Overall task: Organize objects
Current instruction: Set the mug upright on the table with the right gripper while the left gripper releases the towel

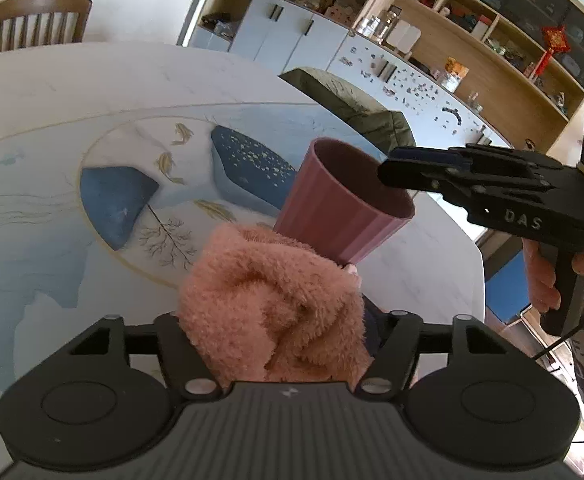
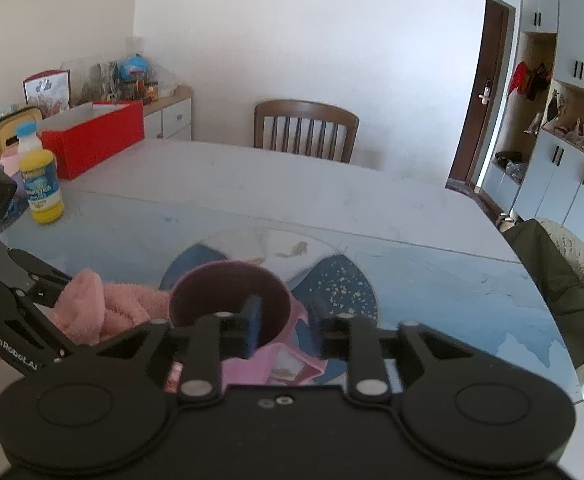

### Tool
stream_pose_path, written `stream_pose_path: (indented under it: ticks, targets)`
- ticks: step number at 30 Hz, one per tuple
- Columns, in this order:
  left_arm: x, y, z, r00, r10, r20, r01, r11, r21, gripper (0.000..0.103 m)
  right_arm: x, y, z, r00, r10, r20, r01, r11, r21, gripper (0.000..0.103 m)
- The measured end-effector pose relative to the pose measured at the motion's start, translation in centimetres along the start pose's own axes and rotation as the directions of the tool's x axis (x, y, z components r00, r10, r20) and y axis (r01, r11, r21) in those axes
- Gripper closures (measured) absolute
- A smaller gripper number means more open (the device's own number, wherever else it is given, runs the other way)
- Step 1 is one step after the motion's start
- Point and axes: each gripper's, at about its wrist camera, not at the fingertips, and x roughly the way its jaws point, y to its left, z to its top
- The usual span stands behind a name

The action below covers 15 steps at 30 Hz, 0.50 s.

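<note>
One mauve cup (image 2: pixel 228 300) sits right at the right claw's fingertips, and one fluffy pink cloth (image 1: pixel 276 312) is bunched in the left claw. Off to the right claw's far left stand one yellow bottle (image 2: pixel 42 188) and one red box (image 2: pixel 96 140). Straight ahead, one wooden chair (image 2: pixel 305 128).

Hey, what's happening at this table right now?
A person is tidying up with a gripper in each hand. The left gripper is shut on a fluffy pink cloth, holding it next to a mauve cup above the table. The right gripper grips the cup's rim, one finger inside and one outside. A yellow bottle and a red box stand at the far side.
</note>
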Motion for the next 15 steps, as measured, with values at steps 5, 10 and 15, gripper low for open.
stream_pose_path:
  ticks: [5, 10, 15]
  targets:
    - [-1.3, -0.8, 0.4, 0.999, -0.003, 0.033, 0.004, 1.000, -0.020, 0.021, -1.5, -0.2, -0.2, 0.999, 0.010, 0.033, -0.011, 1.000, 0.025, 0.060]
    - [-2.3, -1.0, 0.6, 0.997, 0.033, 0.068, -0.029, 0.998, -0.049, 0.017, -3.4, -0.6, -0.6, 0.997, 0.005, 0.080, -0.010, 0.998, 0.056, 0.046]
    - [-3.5, -1.4, 0.2, 0.989, 0.105, 0.101, -0.098, 0.993, -0.068, 0.000, -5.2, -0.8, -1.7, 0.994, 0.019, 0.107, -0.029, 0.995, 0.092, 0.042]
